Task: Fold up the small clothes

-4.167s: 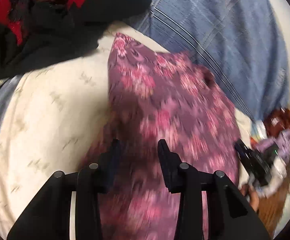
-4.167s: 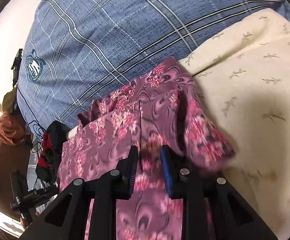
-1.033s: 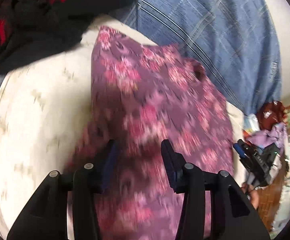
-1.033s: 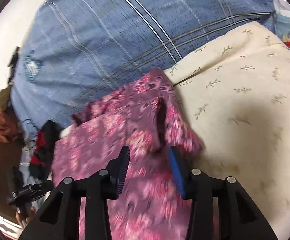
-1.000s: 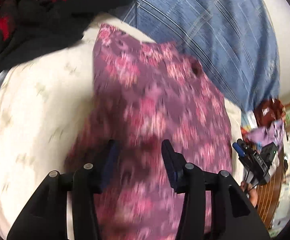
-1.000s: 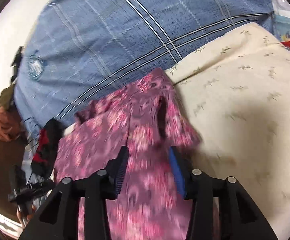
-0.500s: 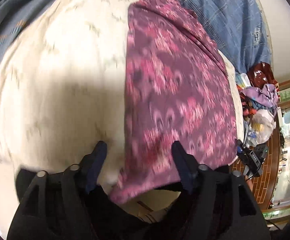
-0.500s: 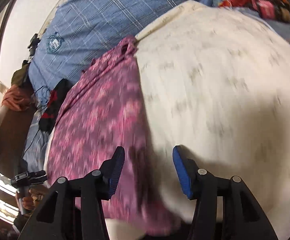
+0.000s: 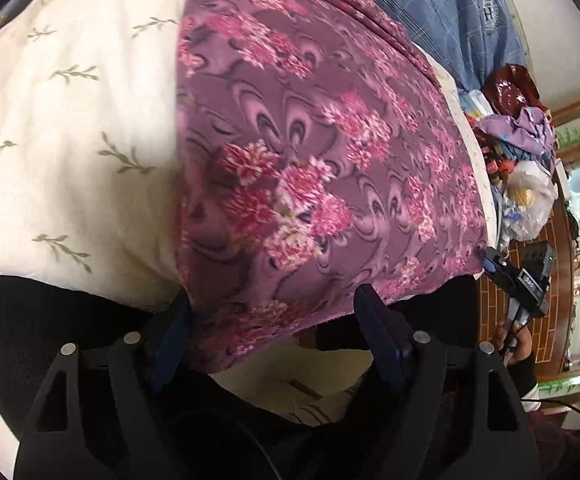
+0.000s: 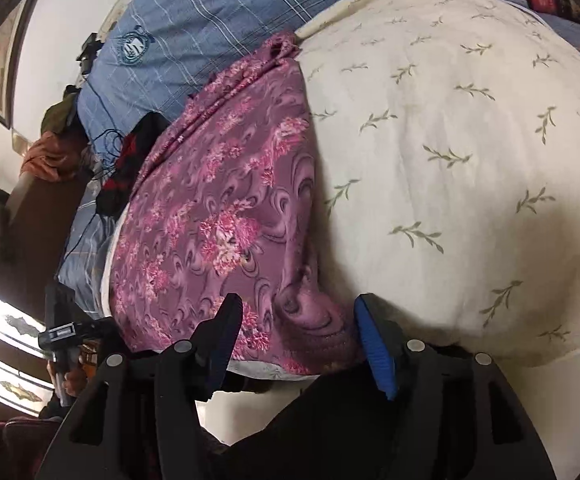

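A purple garment with pink flowers [image 9: 310,168] lies lengthwise on a cream leaf-print quilt [image 9: 70,128]. Its near hem hangs over the quilt's front edge. My left gripper [image 9: 274,324] straddles that hem near the garment's left edge. Its jaws are opening, and the cloth lies loose between them. In the right wrist view the same garment [image 10: 218,208] runs away from me beside the quilt [image 10: 450,160]. My right gripper [image 10: 296,336] stands over the near, rumpled corner of the hem. Those jaws are opening too, with cloth between them but not pinched.
A blue plaid pillow with a crest [image 9: 450,4] [image 10: 194,20] lies at the garment's far end. Off the bed's side, a hand holds a black device [image 9: 518,280] [image 10: 64,340] near a pile of bags and clothes [image 9: 518,148]. Dark clothing [image 9: 18,328] sits below the quilt's front edge.
Both grippers have drawn back from the far half of the garment to its near hem, and both jaws have widened. The black-and-red clothing has left the left wrist view.
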